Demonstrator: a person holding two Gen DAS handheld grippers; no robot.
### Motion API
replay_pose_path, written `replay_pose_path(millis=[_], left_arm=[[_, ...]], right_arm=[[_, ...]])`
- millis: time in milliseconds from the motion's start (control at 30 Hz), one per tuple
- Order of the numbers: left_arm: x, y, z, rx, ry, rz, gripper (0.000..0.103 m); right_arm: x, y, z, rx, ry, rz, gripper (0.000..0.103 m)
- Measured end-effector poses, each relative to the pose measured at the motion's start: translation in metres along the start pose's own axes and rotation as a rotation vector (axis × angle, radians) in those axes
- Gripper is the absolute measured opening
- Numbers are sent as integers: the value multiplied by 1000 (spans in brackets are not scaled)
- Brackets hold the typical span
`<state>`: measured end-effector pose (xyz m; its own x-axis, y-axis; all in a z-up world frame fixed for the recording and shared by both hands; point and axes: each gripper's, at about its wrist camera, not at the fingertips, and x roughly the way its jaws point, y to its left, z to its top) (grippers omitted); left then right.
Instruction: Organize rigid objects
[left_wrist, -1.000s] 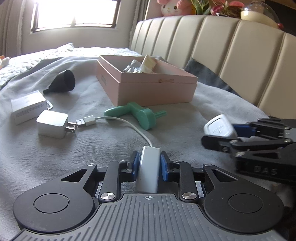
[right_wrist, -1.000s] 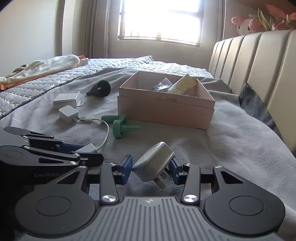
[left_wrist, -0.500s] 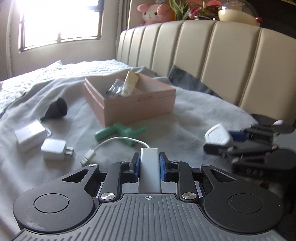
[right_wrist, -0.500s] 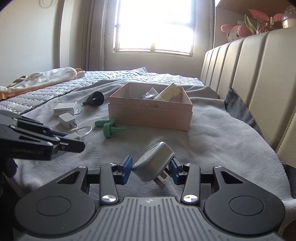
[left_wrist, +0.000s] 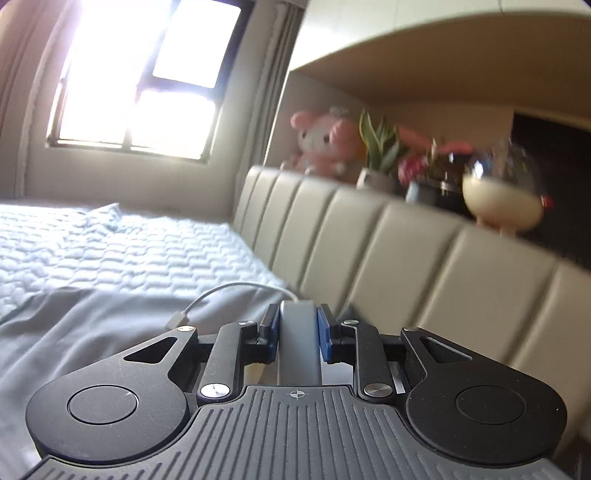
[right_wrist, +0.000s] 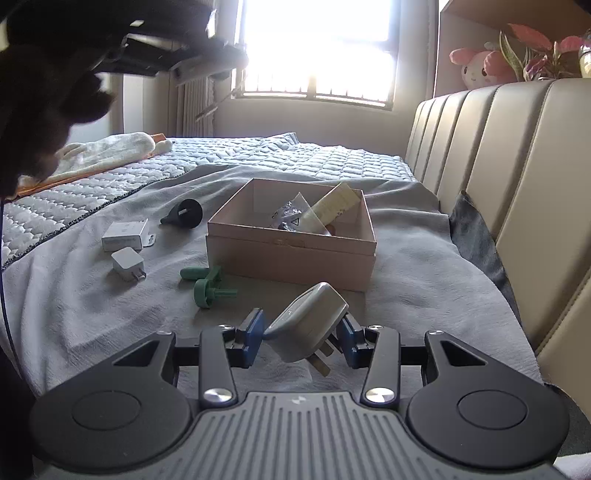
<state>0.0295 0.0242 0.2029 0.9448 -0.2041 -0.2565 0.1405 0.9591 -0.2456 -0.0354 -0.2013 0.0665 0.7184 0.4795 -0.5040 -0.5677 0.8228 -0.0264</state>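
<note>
On a grey blanket (right_wrist: 424, 266) under a bright window (right_wrist: 317, 48), the left gripper (left_wrist: 298, 332) clamps a white adapter (left_wrist: 298, 343) aloft, the right gripper (right_wrist: 302, 338) pinches a plug (right_wrist: 308, 326) before the box (right_wrist: 291, 254).

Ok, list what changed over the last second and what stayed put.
The left hand-held gripper lifted and tilted up, carrying the white cabled adapter; its white cable pulled free of the small white charger cube and now dangles. The right hand-held gripper rose a little. Unchanged: both grips, the grey-white wall plug, the pink cardboard box and the green plastic tool.
</note>
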Motion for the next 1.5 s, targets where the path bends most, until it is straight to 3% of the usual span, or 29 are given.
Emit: replay_pose_path(millis=[67,167,300,433,567,667,700,733,833,933,1100,1200,1267,1400,1500], left_arm=[[38,10,6,-30,64,-9,28],[69,28,-8,-74,134,77,26],[41,56,-36,-112,124,115,26],[-12,83,-74,-166,162,207,26],[-56,116,-113,-255,191,298,26],[-69,136,-131,-316,243,338,26],[-73,140,-134,-315,254,352,26],[-77,142,-135,-306,257,369,26],[-94,154,-136,-295,216,410,26],[-99,170,-135,-339,131,440,26],[-93,200,-144,-495,30,411,26],[-98,203,-156,-475,-8,355,26],[-100,205,-158,-454,38,337,26],[-121,219,-154,-515,7,230,26],[-126,230,-159,-556,11,235,26]], right_arm=[[7,3,1,0,10,3,43],[12,8,-5,5,30,-8,42],[11,0,-16,18,74,3,42],[13,-20,4,84,80,30,42],[18,-25,59,62,-24,16,43],[36,-21,128,36,-130,51,43],[45,-20,148,39,-143,65,45],[55,-18,170,37,-146,60,53],[68,-8,204,46,-180,-8,59],[81,9,208,40,-156,30,65],[131,70,191,-8,6,121,66],[174,118,186,-76,83,163,66],[210,147,184,-114,149,183,66],[269,188,178,-186,182,102,65],[308,190,178,-122,277,114,65]])
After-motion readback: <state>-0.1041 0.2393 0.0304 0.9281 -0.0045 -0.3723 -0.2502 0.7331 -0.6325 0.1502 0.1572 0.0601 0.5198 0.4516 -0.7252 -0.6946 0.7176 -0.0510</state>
